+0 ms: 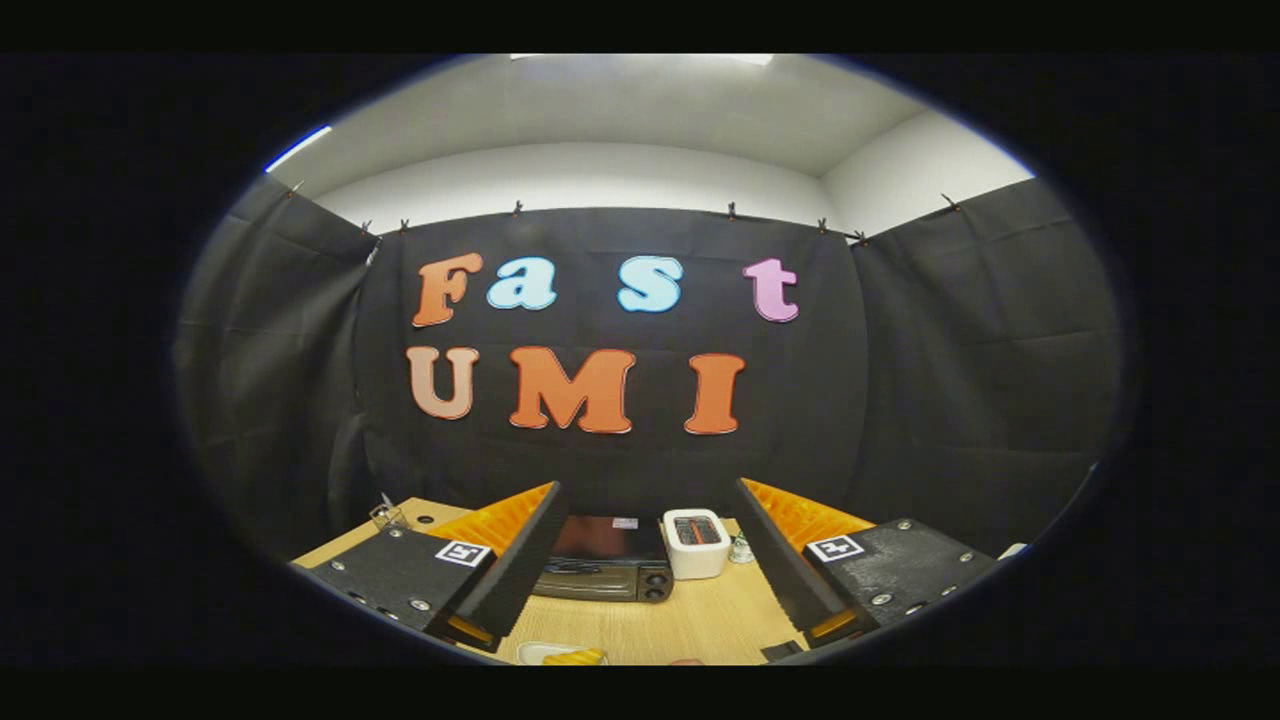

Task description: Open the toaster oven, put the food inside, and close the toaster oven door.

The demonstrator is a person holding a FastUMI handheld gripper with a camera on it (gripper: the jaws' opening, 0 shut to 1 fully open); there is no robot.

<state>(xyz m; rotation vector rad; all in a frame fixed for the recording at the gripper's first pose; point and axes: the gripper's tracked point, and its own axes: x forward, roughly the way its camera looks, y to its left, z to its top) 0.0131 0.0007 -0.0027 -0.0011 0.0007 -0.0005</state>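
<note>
Fingers on your hand-held gripper (640, 500) are spread wide, holding nothing; aim low-centre at the closed dark metal toaster oven (603, 565), hooking its door's top edge.

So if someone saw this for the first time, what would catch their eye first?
Probably the claw, its two fingers spread wide open with nothing held. Beyond and between them, a dark toaster oven sits on the wooden table, door closed, with a small white box just beside it. Nearer, a plate with yellow food lies between the fingers.
</note>
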